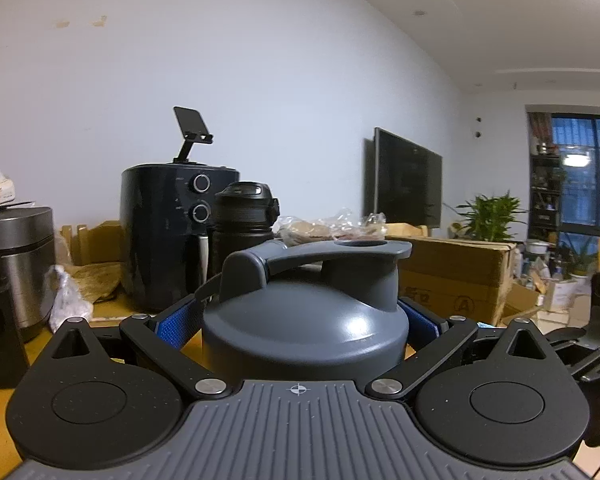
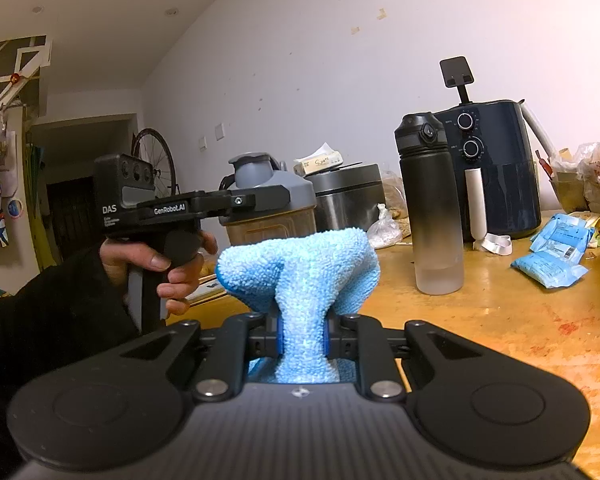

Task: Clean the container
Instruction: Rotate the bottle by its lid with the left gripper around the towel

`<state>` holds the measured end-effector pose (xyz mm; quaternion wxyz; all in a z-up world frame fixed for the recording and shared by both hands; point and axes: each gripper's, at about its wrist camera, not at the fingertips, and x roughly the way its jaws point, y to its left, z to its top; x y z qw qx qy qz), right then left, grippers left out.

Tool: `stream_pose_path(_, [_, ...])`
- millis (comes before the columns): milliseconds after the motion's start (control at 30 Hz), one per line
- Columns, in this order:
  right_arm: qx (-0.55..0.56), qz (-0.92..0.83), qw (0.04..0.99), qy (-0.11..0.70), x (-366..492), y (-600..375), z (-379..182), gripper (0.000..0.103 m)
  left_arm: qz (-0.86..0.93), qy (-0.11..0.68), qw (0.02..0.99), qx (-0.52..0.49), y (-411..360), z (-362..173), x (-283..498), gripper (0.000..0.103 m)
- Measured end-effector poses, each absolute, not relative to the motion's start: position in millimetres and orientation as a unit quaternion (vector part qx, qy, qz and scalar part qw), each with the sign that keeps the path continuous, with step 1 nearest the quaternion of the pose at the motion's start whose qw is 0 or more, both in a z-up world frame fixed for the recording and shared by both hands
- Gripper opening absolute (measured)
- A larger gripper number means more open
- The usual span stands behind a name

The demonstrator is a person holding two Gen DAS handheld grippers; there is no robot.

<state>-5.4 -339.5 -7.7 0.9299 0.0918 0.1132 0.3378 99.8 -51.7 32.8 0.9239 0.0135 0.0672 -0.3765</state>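
A: Status, left of frame first?

B: Right wrist view, centre left: left gripper (image 2: 260, 200) jaws closed on the shaker bottle (image 2: 270, 216) just under its grey lid. Lower centre: right gripper (image 2: 302, 344) jaws nearly closed, pinching a blue cloth (image 2: 300, 268).

A: Handling?

B: Judged rigid, light, smooth plastic; slip risk. Hold the body below the lid. Cloth is soft.

A: View differences?

B: Left wrist view shows only the lid (image 1: 304, 320), centre; the table (image 2: 500, 320) contact is hidden in both.

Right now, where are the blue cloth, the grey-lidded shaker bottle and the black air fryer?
blue cloth (image 2: 300, 268): right wrist view, on its bunched top.
shaker bottle (image 1: 304, 316): left wrist view, on the grey lid's dome.
air fryer (image 2: 500, 184): right wrist view, on its dark front.
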Motion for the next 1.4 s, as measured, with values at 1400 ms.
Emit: stream_pose_path(1400, [0.099,0.33,0.931,0.121,-2.6,-338.2,-11.5,0.014,-0.086,0.043,0.995,0.004,-118.0,33.7,62.6,0.103])
